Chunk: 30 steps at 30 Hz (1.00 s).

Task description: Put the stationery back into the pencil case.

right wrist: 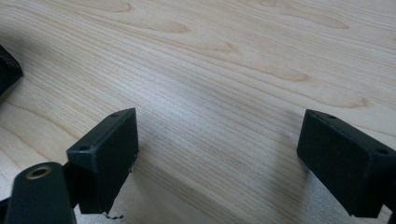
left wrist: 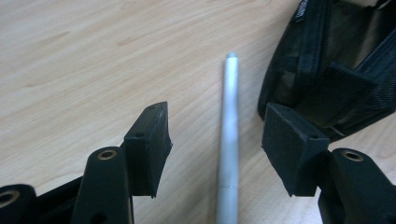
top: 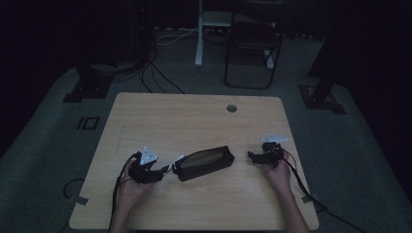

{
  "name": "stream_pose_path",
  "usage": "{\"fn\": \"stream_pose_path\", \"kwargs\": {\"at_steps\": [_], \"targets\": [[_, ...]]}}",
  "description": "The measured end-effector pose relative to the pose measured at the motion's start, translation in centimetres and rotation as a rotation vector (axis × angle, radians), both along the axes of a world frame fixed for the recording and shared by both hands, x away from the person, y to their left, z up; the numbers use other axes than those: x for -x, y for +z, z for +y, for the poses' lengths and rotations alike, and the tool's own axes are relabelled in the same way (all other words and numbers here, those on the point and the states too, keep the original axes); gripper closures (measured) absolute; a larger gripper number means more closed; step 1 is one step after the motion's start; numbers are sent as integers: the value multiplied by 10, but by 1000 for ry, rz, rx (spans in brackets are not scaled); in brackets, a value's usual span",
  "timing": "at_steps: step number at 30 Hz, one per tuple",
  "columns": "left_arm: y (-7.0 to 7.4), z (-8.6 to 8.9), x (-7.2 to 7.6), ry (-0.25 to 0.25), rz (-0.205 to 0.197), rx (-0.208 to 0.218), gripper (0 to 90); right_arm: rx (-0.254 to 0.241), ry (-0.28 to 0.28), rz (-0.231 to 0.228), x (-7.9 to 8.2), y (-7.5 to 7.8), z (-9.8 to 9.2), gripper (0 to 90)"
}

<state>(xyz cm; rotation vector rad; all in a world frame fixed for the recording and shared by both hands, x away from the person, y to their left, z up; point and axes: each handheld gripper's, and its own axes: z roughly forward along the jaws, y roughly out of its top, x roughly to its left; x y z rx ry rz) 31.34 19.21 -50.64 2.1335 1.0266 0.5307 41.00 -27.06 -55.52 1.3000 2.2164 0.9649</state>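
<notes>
Straddling a silver pen (left wrist: 228,140), the left gripper (left wrist: 217,140) holds its jaws apart, one black pad on either side of the barrel, and neither pad touches it. The pen lies flat on the wooden table (left wrist: 84,56), its tip pointing away from the gripper and running just beside the near end of a black pencil case (left wrist: 327,79). From the high view, the left gripper (top: 165,170) sits just left of the pencil case (top: 204,163), and the pale pen (top: 178,159) shows as a short light streak at the case's left end. The case lies on its side with its long opening facing up, showing a tan lining. On the other side of the case and a little apart from it, the right gripper (top: 251,155) points toward it; its jaws (right wrist: 219,154) stand wide apart over bare table (right wrist: 233,56), with nothing between them. A dark corner of the case (right wrist: 7,70) shows at the left edge of the right gripper view.
</notes>
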Motion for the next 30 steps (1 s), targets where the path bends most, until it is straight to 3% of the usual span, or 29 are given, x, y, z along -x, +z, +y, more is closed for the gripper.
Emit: {"fn": "stream_pose_path", "kwargs": {"at_steps": [8, 16, 30], "targets": [[-9, -3, -1, -20, 37, 3, 454, 0, 0, 0, 0, 0, 0, 126], [-20, -7, -4, -39, 72, -37, 492, 0, 0, 0, 0, 0, 0, 126], [-32, -10, -14, -51, 107, -40, 603, 0, 0, 0, 0, 0, 0, 127]]}}
